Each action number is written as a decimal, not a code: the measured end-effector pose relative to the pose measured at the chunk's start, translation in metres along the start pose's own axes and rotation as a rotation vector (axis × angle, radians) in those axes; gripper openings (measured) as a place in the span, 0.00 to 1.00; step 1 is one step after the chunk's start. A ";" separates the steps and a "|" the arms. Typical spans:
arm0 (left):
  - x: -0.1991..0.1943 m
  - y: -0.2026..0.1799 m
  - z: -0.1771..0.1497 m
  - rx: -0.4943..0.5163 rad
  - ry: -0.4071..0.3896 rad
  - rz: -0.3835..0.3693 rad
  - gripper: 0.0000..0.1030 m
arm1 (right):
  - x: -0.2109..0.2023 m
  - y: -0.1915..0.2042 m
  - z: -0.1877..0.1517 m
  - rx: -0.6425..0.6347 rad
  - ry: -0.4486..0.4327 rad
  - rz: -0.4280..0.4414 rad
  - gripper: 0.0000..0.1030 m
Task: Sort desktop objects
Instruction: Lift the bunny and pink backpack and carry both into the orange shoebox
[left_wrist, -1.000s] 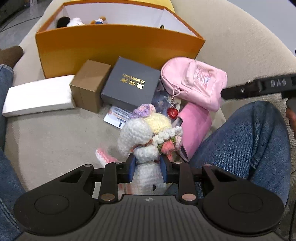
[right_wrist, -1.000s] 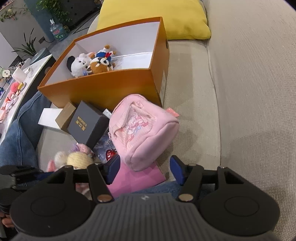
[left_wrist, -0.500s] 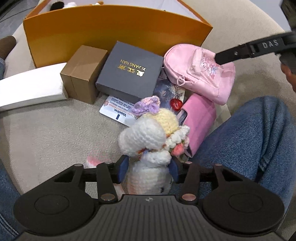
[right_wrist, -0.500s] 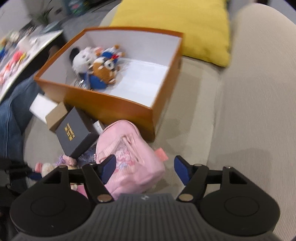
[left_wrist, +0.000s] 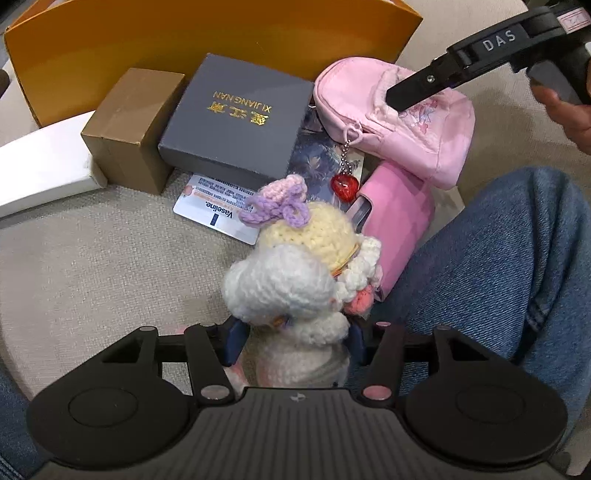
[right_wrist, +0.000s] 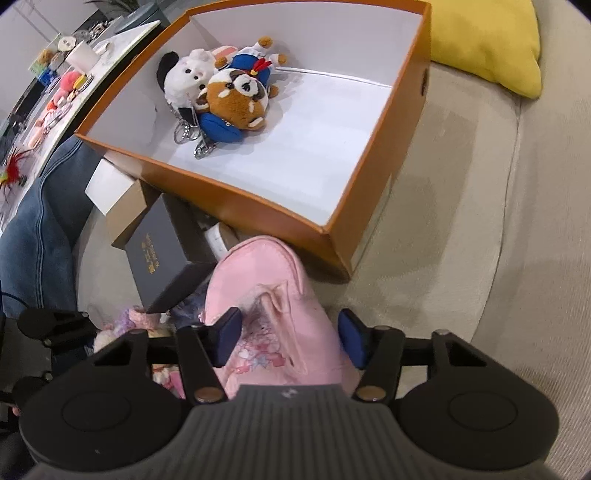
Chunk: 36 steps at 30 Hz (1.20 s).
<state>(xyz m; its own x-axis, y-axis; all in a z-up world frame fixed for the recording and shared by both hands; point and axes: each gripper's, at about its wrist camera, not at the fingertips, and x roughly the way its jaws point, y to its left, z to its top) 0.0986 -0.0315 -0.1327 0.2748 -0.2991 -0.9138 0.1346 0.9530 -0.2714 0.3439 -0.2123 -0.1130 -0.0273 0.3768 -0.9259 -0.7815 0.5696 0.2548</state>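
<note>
My left gripper (left_wrist: 293, 339) has its jaws on both sides of a crocheted white and yellow doll (left_wrist: 299, 273) and grips its body. My right gripper (right_wrist: 291, 336) is open, its blue pads either side of a small pink backpack (right_wrist: 266, 325), which also shows in the left wrist view (left_wrist: 399, 122) with a red heart charm (left_wrist: 344, 186). An orange box (right_wrist: 369, 192) behind holds several plush toys (right_wrist: 225, 96).
A grey gift box (left_wrist: 236, 118), a brown carton (left_wrist: 133, 125), a white box (left_wrist: 40, 166), a Vaseline card (left_wrist: 218, 218) and a pink case (left_wrist: 395, 229) lie on the beige sofa. A jeans-clad knee (left_wrist: 498, 266) is at right. A yellow cushion (right_wrist: 487, 40) lies behind the box.
The left gripper has moved lower and closer around the doll. The right gripper moved forward and down, so its pads now straddle the pink backpack.
</note>
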 end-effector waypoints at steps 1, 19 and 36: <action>0.000 0.000 -0.001 -0.006 0.001 -0.006 0.55 | -0.002 0.001 -0.002 0.003 -0.005 0.003 0.46; -0.060 0.012 -0.017 -0.076 -0.134 -0.072 0.37 | -0.069 0.040 -0.049 0.029 -0.179 -0.106 0.21; -0.182 0.011 0.080 -0.006 -0.436 -0.094 0.37 | -0.136 0.057 -0.015 0.081 -0.437 -0.150 0.20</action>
<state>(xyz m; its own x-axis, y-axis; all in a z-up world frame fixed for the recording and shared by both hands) 0.1265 0.0290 0.0550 0.6379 -0.3754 -0.6725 0.1733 0.9207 -0.3496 0.2940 -0.2423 0.0235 0.3606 0.5485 -0.7544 -0.7049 0.6900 0.1647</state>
